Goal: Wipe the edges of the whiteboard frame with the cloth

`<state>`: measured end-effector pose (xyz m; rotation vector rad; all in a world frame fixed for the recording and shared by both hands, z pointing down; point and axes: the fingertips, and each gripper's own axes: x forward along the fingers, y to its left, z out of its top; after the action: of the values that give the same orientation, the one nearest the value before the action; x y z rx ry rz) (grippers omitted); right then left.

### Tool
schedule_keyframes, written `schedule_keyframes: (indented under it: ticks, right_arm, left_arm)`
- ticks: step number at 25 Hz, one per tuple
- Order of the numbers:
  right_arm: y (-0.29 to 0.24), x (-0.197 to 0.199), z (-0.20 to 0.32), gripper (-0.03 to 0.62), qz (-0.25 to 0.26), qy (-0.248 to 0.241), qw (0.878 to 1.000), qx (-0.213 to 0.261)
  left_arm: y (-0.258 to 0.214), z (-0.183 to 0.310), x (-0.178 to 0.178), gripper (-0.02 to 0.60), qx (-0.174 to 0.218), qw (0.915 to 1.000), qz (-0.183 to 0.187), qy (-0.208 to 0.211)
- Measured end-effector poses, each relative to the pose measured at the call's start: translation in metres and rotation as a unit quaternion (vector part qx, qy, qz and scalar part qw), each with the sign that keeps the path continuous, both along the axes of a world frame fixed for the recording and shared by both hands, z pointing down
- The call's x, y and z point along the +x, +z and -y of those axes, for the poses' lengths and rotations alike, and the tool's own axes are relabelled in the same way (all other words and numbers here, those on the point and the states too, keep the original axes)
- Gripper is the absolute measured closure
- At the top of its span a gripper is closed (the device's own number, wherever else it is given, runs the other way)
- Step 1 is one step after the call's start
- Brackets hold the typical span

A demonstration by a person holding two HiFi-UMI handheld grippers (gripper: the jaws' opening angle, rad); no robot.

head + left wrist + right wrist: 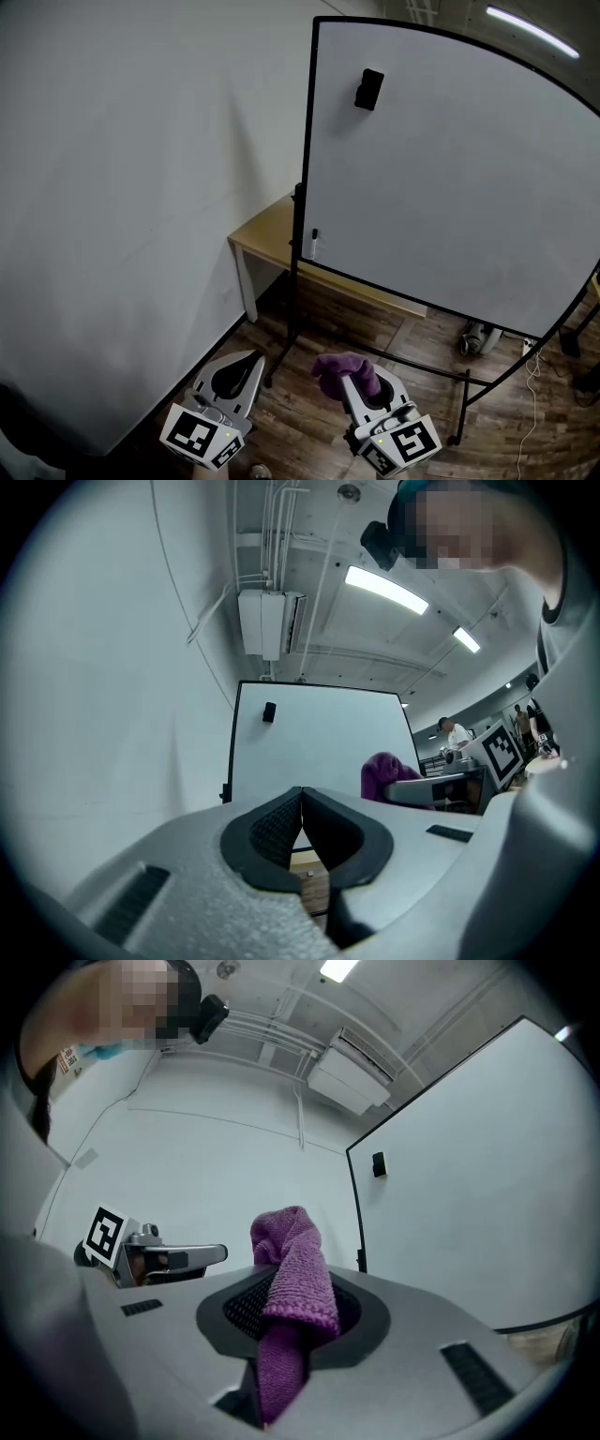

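A whiteboard (459, 178) with a thin black frame (307, 141) stands on a black stand ahead of me. A black eraser (368, 89) clings to its upper left. My right gripper (352, 375) is shut on a purple cloth (342, 368), held low below the board's bottom edge; in the right gripper view the cloth (292, 1279) bunches up between the jaws. My left gripper (251, 359) sits lower left, shut with nothing in it, its tips (300, 803) touching. In the left gripper view the board (319, 738) and the cloth (382, 772) appear ahead.
A white wall (122, 187) runs along the left. A small wooden table (272, 234) stands behind the board's lower left corner. A white marker (313, 242) hangs at the frame's left edge. Cables and a power strip (478, 336) lie on the wood floor at right.
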<state>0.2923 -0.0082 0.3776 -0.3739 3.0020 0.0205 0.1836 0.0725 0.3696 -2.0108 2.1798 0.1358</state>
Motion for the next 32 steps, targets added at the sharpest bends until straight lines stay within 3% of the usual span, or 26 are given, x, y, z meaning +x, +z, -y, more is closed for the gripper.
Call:
schedule_keyframes:
  ticks: [6,19,25,32]
  right_arm:
    - [0.002,-0.042,-0.004,0.517,0.006,0.016,1.0,-0.004]
    - [0.01,-0.095,-0.01,0.517,-0.004,0.066,0.998,0.0]
    - [0.013,-0.105,0.008,0.517,-0.018,0.083,0.996,-0.003]
    - [0.017,-0.145,0.043,0.517,-0.022,0.077,0.997,0.009]
  left_arm:
    - [0.004,0.002,-0.045,0.565,0.001,0.9998,-0.001,0.019]
    - [0.01,-0.004,-0.106,0.565,-0.004,0.9985,0.0,0.055]
    - [0.017,0.017,-0.121,0.565,-0.007,0.9975,-0.013,0.07]
    - [0.023,0.055,-0.152,0.565,-0.01,0.9971,-0.015,0.073]
